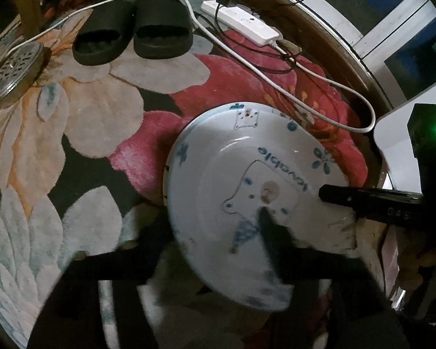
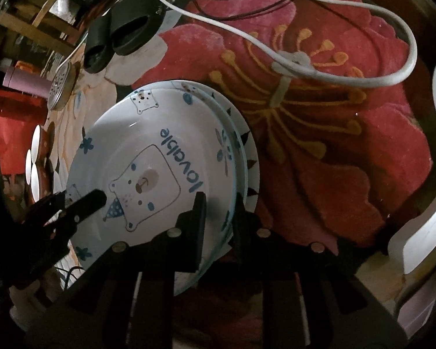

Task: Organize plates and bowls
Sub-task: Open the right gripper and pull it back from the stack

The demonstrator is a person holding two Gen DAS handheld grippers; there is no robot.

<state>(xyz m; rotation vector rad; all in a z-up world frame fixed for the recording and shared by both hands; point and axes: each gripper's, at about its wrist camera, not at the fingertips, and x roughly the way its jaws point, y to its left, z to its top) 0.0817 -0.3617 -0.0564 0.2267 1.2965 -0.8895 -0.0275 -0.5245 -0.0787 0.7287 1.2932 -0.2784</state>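
Your right claw (image 2: 218, 206) is pinching the near rim of the bear plate (image 2: 157, 157), so it sits square on the plate stack (image 2: 251, 157) on the flowered rug (image 2: 348, 145). Your left claw (image 1: 290, 203) is spread over the plate's face, letting go.

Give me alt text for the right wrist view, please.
The right gripper is clamped on the rim of a white bear-print plate reading "lovable", stacked on another plate over a red floral rug. The left gripper's finger lies over the plate's opposite side.
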